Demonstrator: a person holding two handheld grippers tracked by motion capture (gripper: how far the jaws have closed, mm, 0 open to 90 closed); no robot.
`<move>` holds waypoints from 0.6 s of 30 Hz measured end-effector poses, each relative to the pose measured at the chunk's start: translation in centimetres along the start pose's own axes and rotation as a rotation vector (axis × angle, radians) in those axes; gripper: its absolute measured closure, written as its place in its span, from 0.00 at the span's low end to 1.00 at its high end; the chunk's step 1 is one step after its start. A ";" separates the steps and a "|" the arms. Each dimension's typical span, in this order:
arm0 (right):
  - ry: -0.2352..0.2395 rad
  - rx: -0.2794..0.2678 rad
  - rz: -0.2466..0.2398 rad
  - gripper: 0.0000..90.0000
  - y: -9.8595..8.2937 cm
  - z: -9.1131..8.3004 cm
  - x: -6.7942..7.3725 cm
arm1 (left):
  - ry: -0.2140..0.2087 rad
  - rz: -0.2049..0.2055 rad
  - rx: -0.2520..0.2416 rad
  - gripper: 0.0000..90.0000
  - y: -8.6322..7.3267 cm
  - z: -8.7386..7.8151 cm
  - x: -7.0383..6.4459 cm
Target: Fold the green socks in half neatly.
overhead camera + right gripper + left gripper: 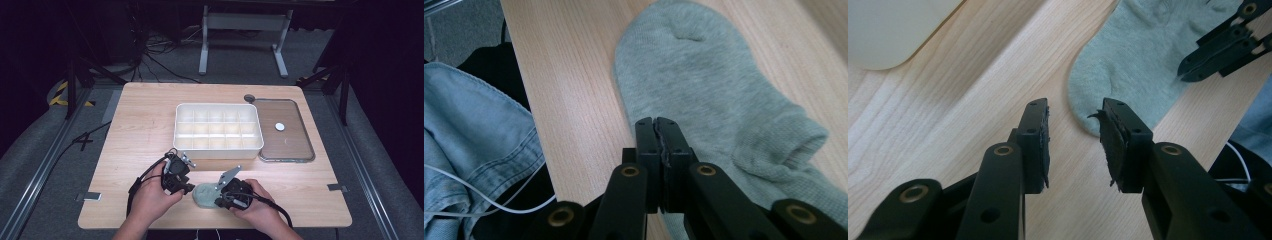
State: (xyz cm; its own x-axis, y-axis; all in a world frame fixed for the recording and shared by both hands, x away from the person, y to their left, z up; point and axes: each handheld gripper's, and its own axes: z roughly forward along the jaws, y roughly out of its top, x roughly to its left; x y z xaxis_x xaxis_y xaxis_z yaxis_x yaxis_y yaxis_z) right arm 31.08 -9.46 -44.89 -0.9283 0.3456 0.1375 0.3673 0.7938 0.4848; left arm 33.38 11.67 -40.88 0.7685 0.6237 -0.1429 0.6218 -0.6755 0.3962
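Right gripper view: right gripper (658, 122) pinches sock (714, 95)'s half-hidden edge; left gripper (1074, 112) gapes.

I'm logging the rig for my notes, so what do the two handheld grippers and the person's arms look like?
Both the left gripper and right gripper are black, each with two flat linkage jaws fixed by brass-coloured rivets and lined with dark pads. A grey three-cornered plate tops each, and a black cable trails from each. The forearms are bare, without sleeves.

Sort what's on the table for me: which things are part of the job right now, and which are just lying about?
In play: grey sock; left gripper, open beside its toe; right gripper, shut at its edge.
Lying about, probably: white compartment box; clear lid.
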 end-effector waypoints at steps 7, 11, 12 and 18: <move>-0.008 0.001 0.002 1.00 -0.3 0.2 0.0 | -0.053 -0.077 0.012 0.71 -0.1 1.0 0.0; -0.015 0.002 -0.007 1.00 -0.3 0.2 0.1 | -0.089 -0.129 0.015 0.71 -0.1 2.0 0.1; -0.015 0.002 -0.007 1.00 -0.3 0.2 0.1 | -0.099 -0.135 0.021 0.71 -0.1 2.2 0.1; -0.016 0.002 -0.009 1.00 -0.3 0.2 0.1 | -0.118 -0.167 0.056 0.68 0.0 3.5 -0.4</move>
State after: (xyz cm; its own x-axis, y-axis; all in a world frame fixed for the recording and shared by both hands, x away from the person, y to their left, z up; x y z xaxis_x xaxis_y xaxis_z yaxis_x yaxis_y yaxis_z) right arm 30.85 -9.54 -45.22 -0.9303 0.3468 0.1193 0.3595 0.7979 0.4839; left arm 33.63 10.06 -44.04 0.6647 0.6805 -0.3084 0.7466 -0.5900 0.3073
